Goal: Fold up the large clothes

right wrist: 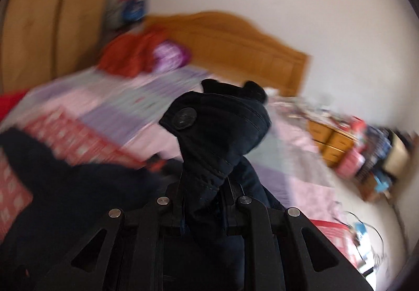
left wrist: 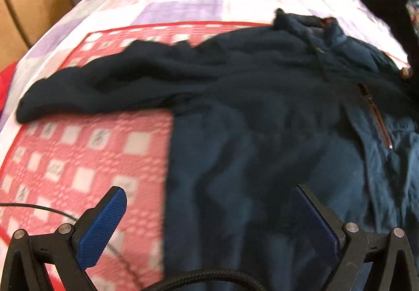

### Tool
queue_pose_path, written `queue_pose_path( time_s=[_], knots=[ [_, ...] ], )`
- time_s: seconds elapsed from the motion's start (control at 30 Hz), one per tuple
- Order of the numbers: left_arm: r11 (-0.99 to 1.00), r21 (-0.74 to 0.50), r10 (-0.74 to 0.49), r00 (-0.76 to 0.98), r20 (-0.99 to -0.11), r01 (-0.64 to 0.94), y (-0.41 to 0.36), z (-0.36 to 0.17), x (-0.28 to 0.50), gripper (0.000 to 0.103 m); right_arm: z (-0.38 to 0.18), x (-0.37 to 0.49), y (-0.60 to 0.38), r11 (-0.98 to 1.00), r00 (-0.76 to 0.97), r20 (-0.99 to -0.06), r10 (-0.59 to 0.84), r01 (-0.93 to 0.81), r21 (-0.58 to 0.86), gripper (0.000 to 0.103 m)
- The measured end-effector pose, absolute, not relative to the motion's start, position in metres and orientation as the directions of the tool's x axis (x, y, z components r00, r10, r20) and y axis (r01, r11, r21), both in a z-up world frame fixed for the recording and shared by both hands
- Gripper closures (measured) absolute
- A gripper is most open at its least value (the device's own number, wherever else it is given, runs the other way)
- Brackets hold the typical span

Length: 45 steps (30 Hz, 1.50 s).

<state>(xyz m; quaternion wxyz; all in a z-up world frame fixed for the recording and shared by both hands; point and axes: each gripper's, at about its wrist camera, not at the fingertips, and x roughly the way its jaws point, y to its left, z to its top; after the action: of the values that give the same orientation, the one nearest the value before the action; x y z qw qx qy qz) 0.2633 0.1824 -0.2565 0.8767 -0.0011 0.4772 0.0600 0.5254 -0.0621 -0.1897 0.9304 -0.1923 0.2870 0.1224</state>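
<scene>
One jacket cuff [right wrist: 217, 128], seemingly inside right hand-held gripper [right wrist: 203, 186]

We find the left gripper [left wrist: 209, 202] with its jaws standing wide apart. The blue-padded fingers [left wrist: 100, 228] splay toward 11 and 1 o'clock in the left wrist view, and nothing sits between them. We see its tips poised low over the cloth, apparently clear of it, though blur prevents certainty.

We find the right gripper [right wrist: 203, 186] with its jaws drawn close together, pinching a fold of the dark jacket [right wrist: 220, 131] that rises toward 12 o'clock. Its fingertips are hidden by the fabric. The tilted right wrist view shows this gripper rolled.
</scene>
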Motion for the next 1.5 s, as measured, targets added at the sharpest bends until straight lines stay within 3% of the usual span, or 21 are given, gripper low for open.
queue_pose_path(
  time_s=[0.17,0.47,0.57,0.63,0.73,0.93,1.03,1.1,1.2,1.37,1.5],
  knots=[
    [0.985,0.070,0.144,0.533,-0.834,-0.156,0.214,-0.261,0.239,0.000,-0.289,0.538,0.011,0.801,0.685,-0.722,0.096,-0.484,-0.353,0.083],
    [0.976,0.031,0.137,0.501,-0.855,-0.214,0.231,-0.283,0.229,0.000,-0.343,0.522,0.038,0.720,0.666,-0.737,0.112,-0.566,-0.402,0.081],
    [0.977,0.023,0.129,0.505,-0.853,-0.210,0.222,-0.280,0.237,0.000,-0.348,0.514,0.035,0.693,0.629,-0.769,0.116,-0.606,-0.391,0.064],
    [0.979,0.018,0.122,0.509,-0.852,-0.204,0.216,-0.278,0.242,0.000,-0.348,0.507,0.037,0.674,0.604,-0.784,0.144,-0.640,-0.369,0.033],
    [0.983,0.022,0.114,0.519,-0.847,-0.180,0.204,-0.276,0.250,0.000,-0.346,0.493,0.042,0.649,0.604,-0.775,0.189,-0.669,-0.363,0.023],
    [0.987,0.012,0.095,0.525,-0.846,-0.160,0.189,-0.274,0.258,0.000,-0.332,0.476,0.034,0.684,0.556,-0.785,0.275,-0.687,-0.246,0.018],
    [0.988,0.011,0.091,0.524,-0.847,-0.154,0.186,-0.273,0.259,0.000,-0.300,0.468,0.010,0.765,0.611,-0.713,0.343,-0.622,-0.164,0.016],
    [0.988,0.015,0.093,0.523,-0.847,-0.152,0.187,-0.273,0.259,0.000,-0.288,0.481,-0.009,0.842,0.657,-0.685,0.315,-0.527,-0.119,0.014],
    [0.986,0.013,0.097,0.512,-0.854,-0.164,0.189,-0.277,0.260,0.000,-0.296,0.516,-0.017,0.892,0.611,-0.743,0.271,-0.450,-0.044,0.014],
    [0.983,0.001,0.095,0.510,-0.855,-0.182,0.195,-0.278,0.258,0.000,-0.307,0.491,0.023,0.789,0.565,-0.752,0.338,-0.607,-0.101,0.014],
    [0.986,0.020,0.102,0.502,-0.859,-0.165,0.196,-0.281,0.259,0.000,-0.346,0.501,0.051,0.766,0.527,-0.821,0.219,-0.614,-0.190,0.014]
  ],
)
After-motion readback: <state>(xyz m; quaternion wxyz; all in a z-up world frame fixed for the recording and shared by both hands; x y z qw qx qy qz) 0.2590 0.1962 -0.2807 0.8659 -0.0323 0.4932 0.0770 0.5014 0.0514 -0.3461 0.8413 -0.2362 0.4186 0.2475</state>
